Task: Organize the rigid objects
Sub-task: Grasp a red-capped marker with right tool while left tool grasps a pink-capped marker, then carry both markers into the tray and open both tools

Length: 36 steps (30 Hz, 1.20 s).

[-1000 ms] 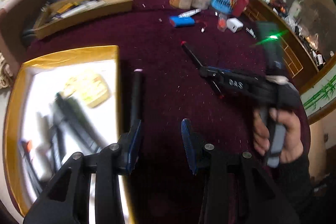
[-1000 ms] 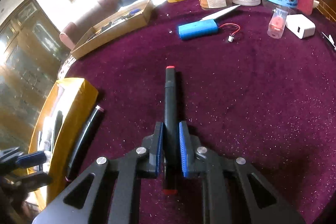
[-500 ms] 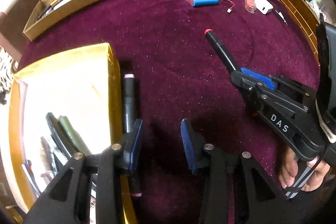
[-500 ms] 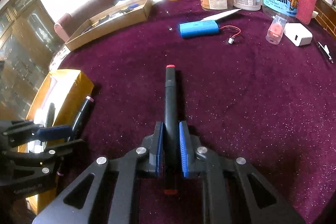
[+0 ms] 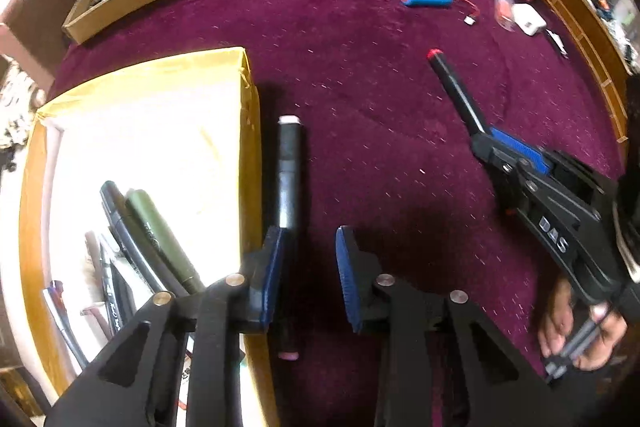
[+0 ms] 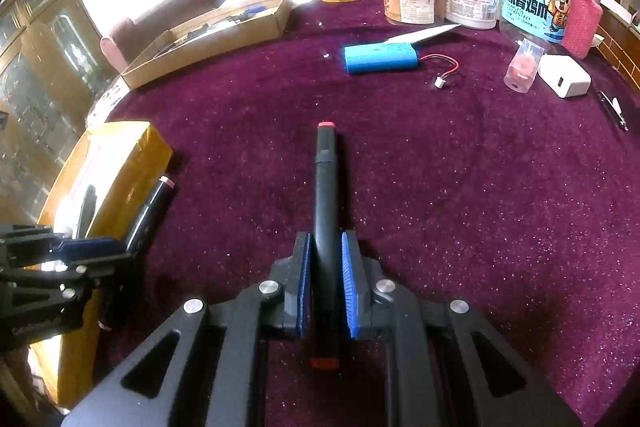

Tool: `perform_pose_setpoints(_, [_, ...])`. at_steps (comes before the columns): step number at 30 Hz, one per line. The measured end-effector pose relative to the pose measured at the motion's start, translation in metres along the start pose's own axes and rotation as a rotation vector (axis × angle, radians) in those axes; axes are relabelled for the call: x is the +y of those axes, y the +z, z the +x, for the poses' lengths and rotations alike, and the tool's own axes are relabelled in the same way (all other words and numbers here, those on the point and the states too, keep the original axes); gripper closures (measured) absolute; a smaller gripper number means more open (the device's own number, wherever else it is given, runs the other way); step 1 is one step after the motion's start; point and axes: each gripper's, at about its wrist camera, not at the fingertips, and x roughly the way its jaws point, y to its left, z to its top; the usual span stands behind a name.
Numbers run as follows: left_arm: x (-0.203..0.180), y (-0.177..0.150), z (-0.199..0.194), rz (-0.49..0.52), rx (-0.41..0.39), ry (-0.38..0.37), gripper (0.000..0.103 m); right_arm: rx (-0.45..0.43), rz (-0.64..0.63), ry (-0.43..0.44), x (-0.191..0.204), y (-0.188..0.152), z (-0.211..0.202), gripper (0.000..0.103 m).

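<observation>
We've got several pens already lying in the gold box, so part of the sorting looks done. Two markers are left out on the purple cloth. Our right gripper has the red-capped marker pinched between its blue pads, jaws clamped on the barrel, red end pointing away across the table. It tilts down toward the cloth, and the hand shows on the grip below it.

Over on the left, our left gripper points steeply down over the pink-capped marker, which lies on the cloth just beside the box wall. Those jaws have just been closing, but there's a clear gap to the right pad; the marker sits against the left pad, so we judge it straddled, not yet gripped.

Both markers want a place in the box. The battery, charger and jars further back may want tidying too.
</observation>
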Motion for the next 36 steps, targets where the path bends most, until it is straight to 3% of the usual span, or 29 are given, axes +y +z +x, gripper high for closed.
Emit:
perform_pose_setpoints(5, [-0.014, 0.002, 0.018, 0.024, 0.019, 0.092, 0.081, -0.002, -0.013, -0.012, 0.002, -0.001, 0.0, 0.089])
perform_pose_setpoints(8, [-0.01, -0.006, 0.018, -0.015, 0.024, 0.033, 0.091, 0.0, -0.012, -0.012, 0.002, -0.001, -0.001, 0.089])
perform_pose_setpoints(12, [-0.011, -0.026, 0.014, -0.021, 0.002, -0.033, 0.091, -0.007, -0.034, -0.029, 0.005, -0.003, 0.0, 0.089])
perform_pose_setpoints(16, [-0.01, -0.042, 0.012, -0.01, -0.076, -0.028, 0.091, -0.017, -0.055, -0.042, 0.009, -0.005, -0.001, 0.09])
perform_pose_setpoints(21, [0.003, -0.069, -0.012, -0.068, -0.124, -0.136, 0.091, -0.079, -0.025, 0.232, 0.013, -0.005, -0.02, 0.09])
perform_pose_setpoints(23, [0.018, -0.083, -0.03, -0.106, -0.161, -0.188, 0.091, -0.111, -0.043, 0.295, 0.019, -0.007, -0.03, 0.09])
perform_pose_setpoints(26, [0.05, -0.106, -0.062, -0.176, -0.225, -0.249, 0.091, -0.125, -0.081, 0.304, 0.031, -0.012, -0.034, 0.09])
perform_pose_setpoints(32, [0.113, -0.147, -0.101, -0.291, -0.315, -0.221, 0.091, -0.116, -0.131, 0.327, 0.063, -0.024, -0.04, 0.089])
perform_pose_setpoints(36, [0.143, -0.168, -0.105, -0.346, -0.345, -0.157, 0.091, -0.103, -0.162, 0.417, 0.106, -0.028, -0.054, 0.089])
